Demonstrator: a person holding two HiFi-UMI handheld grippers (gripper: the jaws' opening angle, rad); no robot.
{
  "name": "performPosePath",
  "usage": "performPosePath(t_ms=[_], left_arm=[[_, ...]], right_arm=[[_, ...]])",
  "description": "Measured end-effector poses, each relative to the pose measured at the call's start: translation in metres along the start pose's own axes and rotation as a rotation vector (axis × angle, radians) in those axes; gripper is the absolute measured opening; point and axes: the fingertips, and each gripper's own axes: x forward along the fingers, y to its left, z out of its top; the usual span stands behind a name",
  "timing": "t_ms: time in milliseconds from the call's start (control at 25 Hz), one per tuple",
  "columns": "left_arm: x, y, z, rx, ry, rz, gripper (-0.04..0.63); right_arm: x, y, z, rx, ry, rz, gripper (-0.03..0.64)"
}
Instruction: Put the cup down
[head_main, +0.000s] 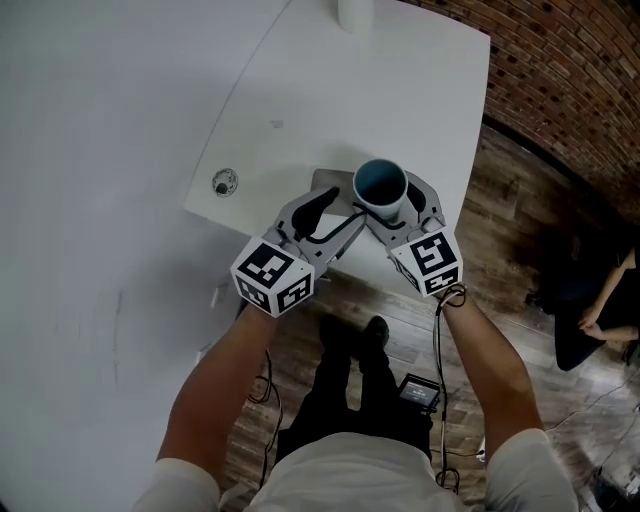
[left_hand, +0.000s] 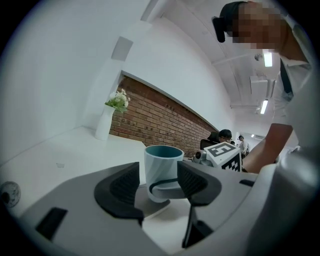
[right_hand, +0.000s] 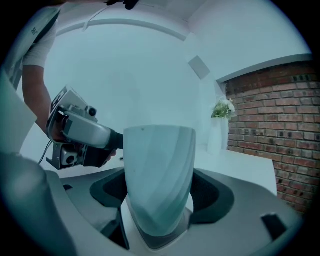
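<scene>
The left gripper (head_main: 343, 207) hovers over the counter's (head_main: 300, 90) near edge. Its jaws stand apart on nothing, and the cup (head_main: 381, 185) shows just beyond them. The cup is upright over that same edge, gripped round its lower wall by the right gripper (right_hand: 159, 192). I cannot tell whether its base touches the counter.

Risks, as I judge them:
- The cup sits so close to the counter's edge that letting go with part of the base overhanging could tip it to the wood floor below.
- The wall narrows toward a small foot, so a tilted set-down could make it rock.
- The left gripper's open jaws are near enough to knock it.

The cup is round with no handle in view. It looks glazed and smooth, with pale swirled facets outside and teal inside, so it could slip. The counter is flat, matte white, with a rounded corner. Both sets of jaws are grey moulded plastic with black ribbed pads, and each gripper carries a cube of square markers.
</scene>
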Motion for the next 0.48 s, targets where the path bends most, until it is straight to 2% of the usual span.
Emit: performPosePath(t_ms=[480], left_arm=[[0.021,0.000,-0.005,0.010,0.021,-0.071,0.235]], right_arm=[[0.015,0.000,-0.018,-0.024,0.008,0.001,0.373]])
